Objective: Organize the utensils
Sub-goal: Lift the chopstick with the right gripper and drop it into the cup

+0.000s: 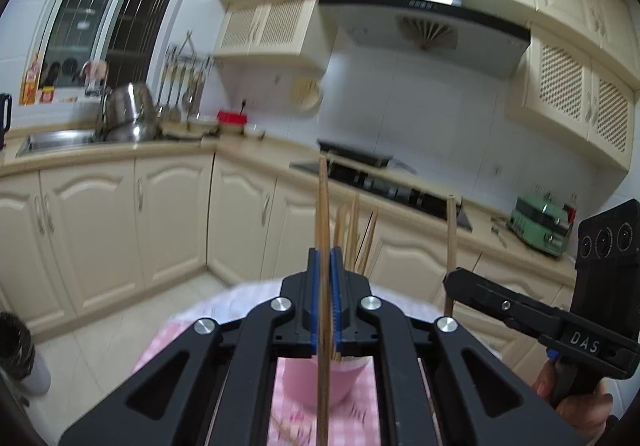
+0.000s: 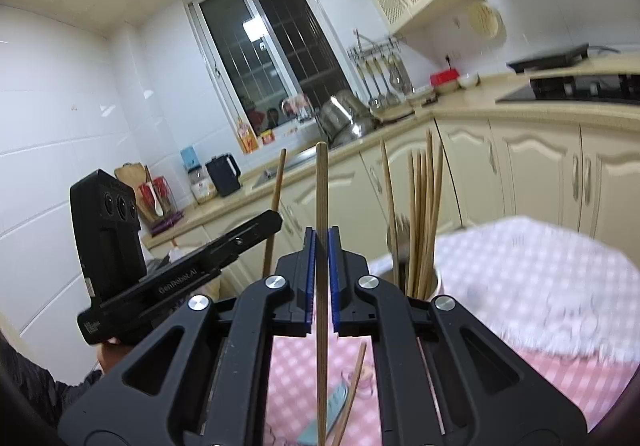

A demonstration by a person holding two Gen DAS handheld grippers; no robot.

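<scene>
My left gripper (image 1: pixel 324 252) is shut on a wooden chopstick (image 1: pixel 322 205) held upright over a pink cup (image 1: pixel 320 382) that holds several chopsticks (image 1: pixel 356 238). My right gripper (image 2: pixel 321 236) is shut on another wooden chopstick (image 2: pixel 321 185), also upright. Each gripper shows in the other's view: the right one (image 1: pixel 454 280) with its chopstick (image 1: pixel 451 234), the left one (image 2: pixel 274 219) with its chopstick (image 2: pixel 278 181). The cup (image 2: pixel 434 284) with its chopsticks (image 2: pixel 424 213) stands just right of my right gripper. A loose chopstick (image 2: pixel 352 390) lies on the pink checked tablecloth (image 2: pixel 520 270).
The table (image 1: pixel 256 290) carries the checked cloth and a light blue object (image 2: pixel 332 406) below my right gripper. Cream cabinets (image 1: pixel 100 213), a sink with steel pots (image 1: pixel 128 113), a stove (image 1: pixel 384 185) and a green appliance (image 1: pixel 540 224) line the counter behind.
</scene>
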